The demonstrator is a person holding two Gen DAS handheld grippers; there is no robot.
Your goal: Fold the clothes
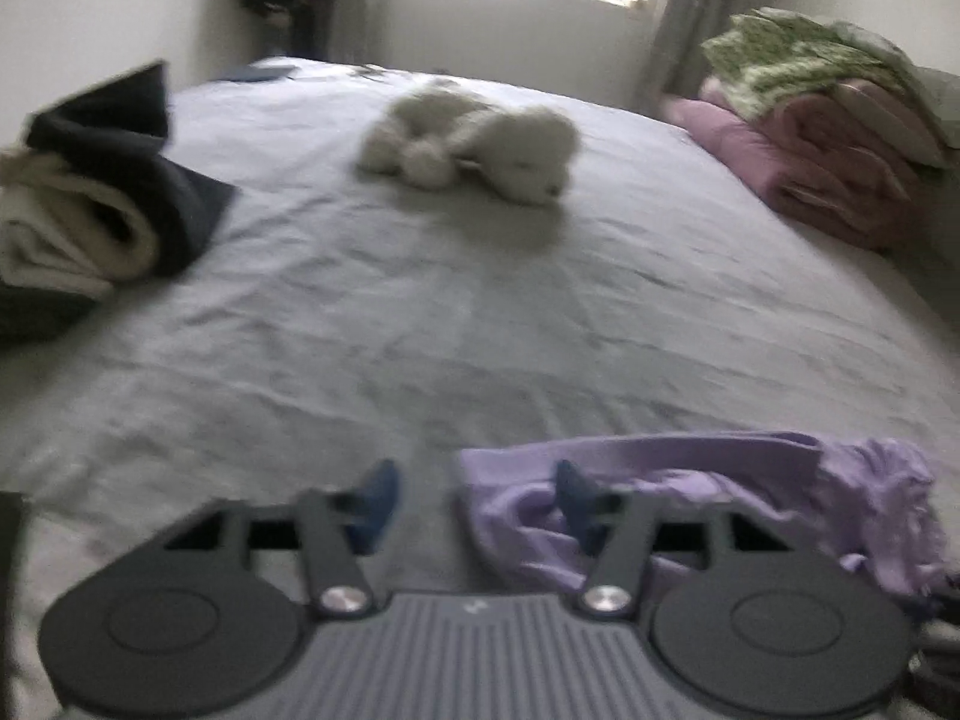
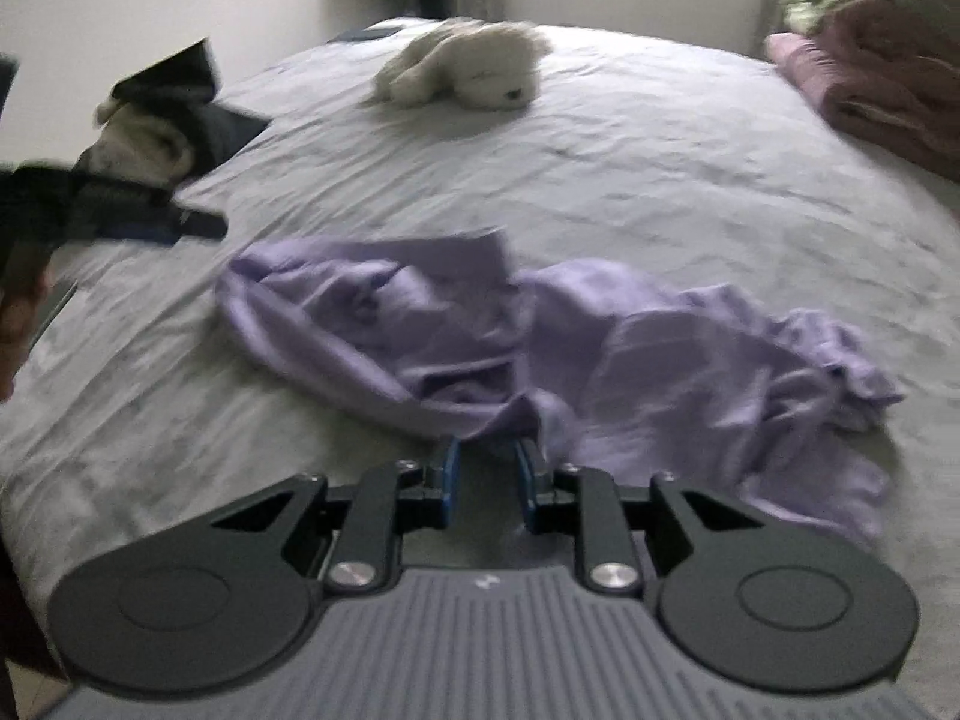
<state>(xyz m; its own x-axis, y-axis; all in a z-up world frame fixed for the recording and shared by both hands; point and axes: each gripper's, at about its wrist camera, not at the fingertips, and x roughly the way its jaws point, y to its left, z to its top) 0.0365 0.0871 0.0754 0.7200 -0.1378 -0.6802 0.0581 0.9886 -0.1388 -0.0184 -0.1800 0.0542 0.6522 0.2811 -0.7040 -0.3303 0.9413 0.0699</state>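
Lavender and crumpled, the garment (image 2: 480,336) lies on the pale grey bed sheet (image 2: 660,150), on the near side of the plush toy (image 2: 474,69). In the right wrist view the right gripper (image 2: 487,468) sits at the cloth's near edge, its blue-padded fingers (image 2: 451,474) a narrow gap apart, with a fold of fabric reaching down toward that gap; blur hides whether any cloth is pinched. In the left wrist view the left gripper (image 1: 474,498) stands wide apart, one fingertip over bare sheet and the other over the garment's (image 1: 690,498) left end.

The fabric looks thin and soft, bunched in loose ridges with a frilled, ragged-looking right end. The toy is cream, fuzzy and lumpy. Left of the toy a dark cloth with a cream fleecy lining (image 1: 102,198) lies rolled; right of it pink blankets (image 1: 828,150) are stacked under a green patterned one. Both views are motion-blurred, and the left gripper's body hides the garment's near edge.
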